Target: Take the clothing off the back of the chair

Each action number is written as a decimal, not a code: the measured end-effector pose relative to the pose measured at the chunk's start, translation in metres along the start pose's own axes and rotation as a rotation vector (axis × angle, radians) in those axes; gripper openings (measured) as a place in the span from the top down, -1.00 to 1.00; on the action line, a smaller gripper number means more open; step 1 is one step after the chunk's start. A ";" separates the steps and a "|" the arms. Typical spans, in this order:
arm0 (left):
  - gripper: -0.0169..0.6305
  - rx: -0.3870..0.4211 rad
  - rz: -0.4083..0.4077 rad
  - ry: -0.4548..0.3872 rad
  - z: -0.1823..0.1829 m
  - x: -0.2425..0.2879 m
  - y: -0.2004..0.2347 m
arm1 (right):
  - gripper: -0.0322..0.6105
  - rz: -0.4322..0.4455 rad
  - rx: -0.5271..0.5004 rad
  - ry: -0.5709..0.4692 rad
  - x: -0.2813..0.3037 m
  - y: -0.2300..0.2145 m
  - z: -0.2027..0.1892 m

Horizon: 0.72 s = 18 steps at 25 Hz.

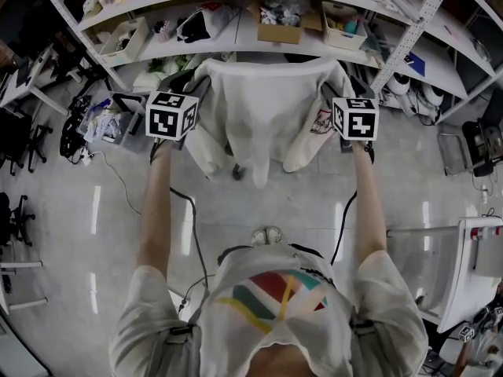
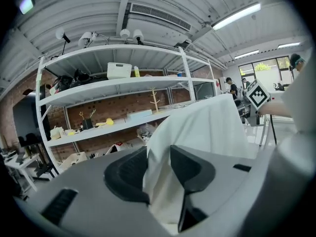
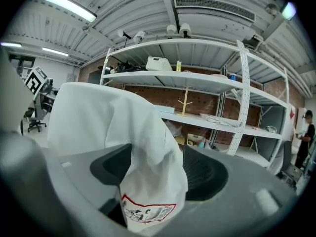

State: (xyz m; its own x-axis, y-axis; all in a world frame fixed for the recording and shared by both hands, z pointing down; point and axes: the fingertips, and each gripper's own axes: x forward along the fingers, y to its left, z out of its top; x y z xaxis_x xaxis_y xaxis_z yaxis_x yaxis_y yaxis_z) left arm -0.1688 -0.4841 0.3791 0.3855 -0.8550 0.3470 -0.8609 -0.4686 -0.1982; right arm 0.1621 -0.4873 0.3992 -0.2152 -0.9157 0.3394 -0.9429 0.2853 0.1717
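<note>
I read the white shirt (image 1: 263,112) lying crosswise between both hands: left gripper (image 1: 196,85) fingers pinch one shoulder, right gripper (image 1: 330,94) fingers stand apart around the other.

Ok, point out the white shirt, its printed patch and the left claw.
white shirt (image 1: 263,108), head view, middle of the draped cloth.
printed patch (image 3: 148,212), right gripper view, centre of the print.
left claw (image 2: 159,157), left gripper view, midway between its fingertips.

Overhead and close views, shared garment (image 1: 259,108)
</note>
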 end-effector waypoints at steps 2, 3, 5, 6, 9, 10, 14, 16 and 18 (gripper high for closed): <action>0.57 0.001 -0.007 0.002 0.000 0.002 -0.005 | -0.07 0.013 0.027 0.007 0.002 -0.001 -0.001; 0.62 0.003 -0.009 0.004 0.000 0.003 -0.007 | -0.01 0.019 0.037 0.013 0.003 -0.001 -0.001; 0.71 0.010 -0.008 0.008 0.000 0.004 -0.009 | 0.14 0.025 0.051 0.026 0.003 -0.001 -0.002; 0.74 0.013 -0.005 0.009 0.000 0.005 -0.010 | 0.24 0.025 0.055 0.031 0.003 -0.001 -0.002; 0.82 0.021 0.005 0.014 -0.001 0.006 -0.010 | 0.55 -0.007 0.029 0.037 0.002 -0.001 0.000; 0.83 0.023 0.010 0.015 -0.002 0.006 -0.009 | 0.66 -0.025 0.009 0.036 0.001 -0.001 0.001; 0.87 0.030 0.034 0.012 -0.004 0.005 -0.009 | 0.85 -0.068 -0.041 0.035 -0.001 0.001 0.000; 0.88 0.031 0.045 0.007 -0.003 0.005 -0.008 | 0.86 -0.073 -0.039 0.030 -0.002 0.000 0.000; 0.89 0.034 0.055 0.006 -0.002 0.005 -0.006 | 0.86 -0.078 -0.042 0.026 -0.003 -0.001 0.002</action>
State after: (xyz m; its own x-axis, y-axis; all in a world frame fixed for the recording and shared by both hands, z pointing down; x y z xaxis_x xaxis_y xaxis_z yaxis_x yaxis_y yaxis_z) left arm -0.1627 -0.4848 0.3839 0.3356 -0.8785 0.3401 -0.8692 -0.4280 -0.2478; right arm 0.1636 -0.4856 0.3962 -0.1341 -0.9281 0.3474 -0.9450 0.2253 0.2371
